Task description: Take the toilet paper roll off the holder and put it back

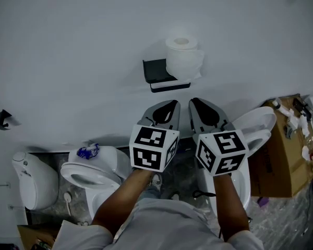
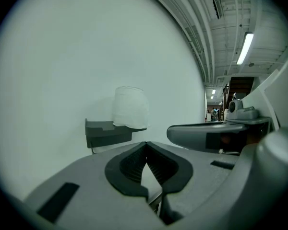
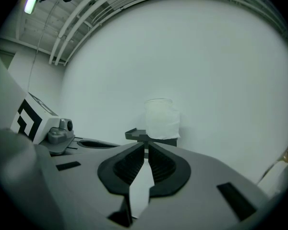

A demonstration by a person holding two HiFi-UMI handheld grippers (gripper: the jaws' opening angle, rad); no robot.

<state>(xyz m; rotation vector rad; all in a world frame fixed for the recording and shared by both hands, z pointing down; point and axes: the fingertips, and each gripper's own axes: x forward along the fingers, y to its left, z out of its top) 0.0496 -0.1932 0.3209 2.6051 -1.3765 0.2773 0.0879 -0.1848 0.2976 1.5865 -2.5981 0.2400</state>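
**Grey jaws pressed together and empty; white roll untouched on its black holder**

Grey plastic jaws are seen pressed together on the left gripper, the ribbed pads meeting at the tips with nothing between them. The same is seen on the right gripper: its pads are closed on each other and nothing is held. Both grippers are held side by side, close together and nearly level, their black-and-white marker cubes turned toward the person's body and carried on bare forearms. This pairing is judged to be an approach posture, with both tips aimed at one target.

Straight ahead of the tips and a little above them, apart from both, the white toilet paper roll is found standing on end on the black wall-mounted holder. It rests toward the side of the holder nearer the right gripper, so that gripper is judged the better placed to take it. The holder is fixed to a plain pale grey wall that fills the space beyond the tips.

The task is judged not yet begun: the jaws would have to be spread before the roll could be gripped.

Below and outward of the left gripper a white ceramic toilet is seen; outward of the right gripper a brown cardboard box is set.
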